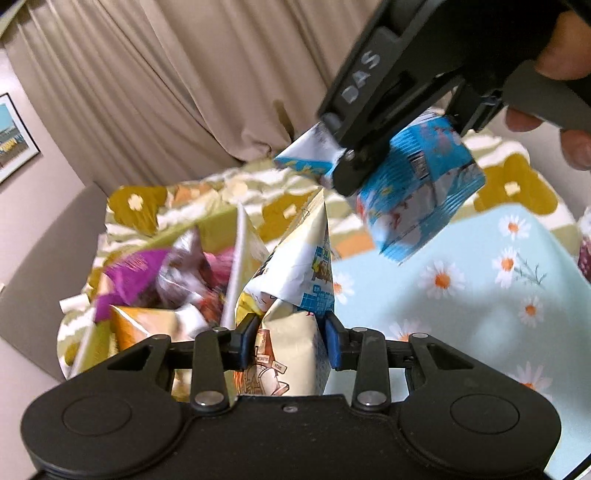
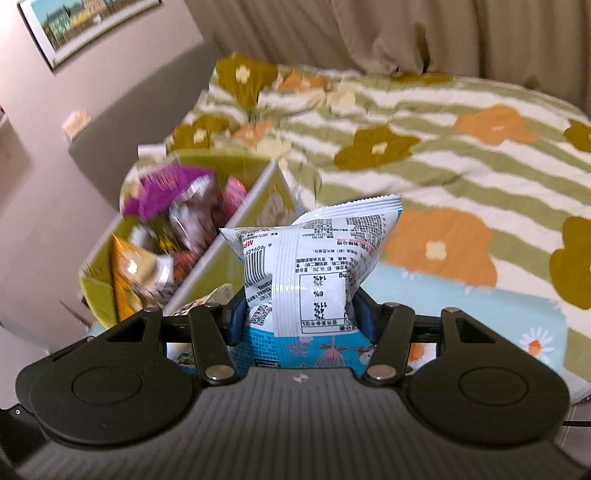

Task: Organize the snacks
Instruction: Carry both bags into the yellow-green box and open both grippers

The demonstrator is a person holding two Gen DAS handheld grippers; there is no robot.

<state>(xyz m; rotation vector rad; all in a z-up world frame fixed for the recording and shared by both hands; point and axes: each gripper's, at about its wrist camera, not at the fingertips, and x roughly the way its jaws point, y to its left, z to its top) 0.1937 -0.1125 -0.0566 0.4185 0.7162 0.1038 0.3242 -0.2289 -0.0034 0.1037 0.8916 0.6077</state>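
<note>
My left gripper (image 1: 290, 339) is shut on a cream and yellow snack bag (image 1: 295, 280) that stands up between its blue pads. My right gripper (image 2: 299, 317) is shut on a blue and white snack bag (image 2: 310, 266), printed back facing the camera. The left wrist view shows that same blue bag (image 1: 424, 192) held in the air at upper right by the right gripper (image 1: 399, 147), with a person's fingers on the handle. A green box (image 2: 236, 243) holding several snack packets, one purple (image 2: 162, 188), sits to the left on the bed.
A bed with a green-striped flowered quilt (image 2: 424, 140) fills the background. A light blue daisy cloth (image 1: 480, 288) lies beneath the grippers. Beige curtains (image 1: 166, 74) hang behind, and a framed picture (image 2: 81, 26) hangs on the left wall.
</note>
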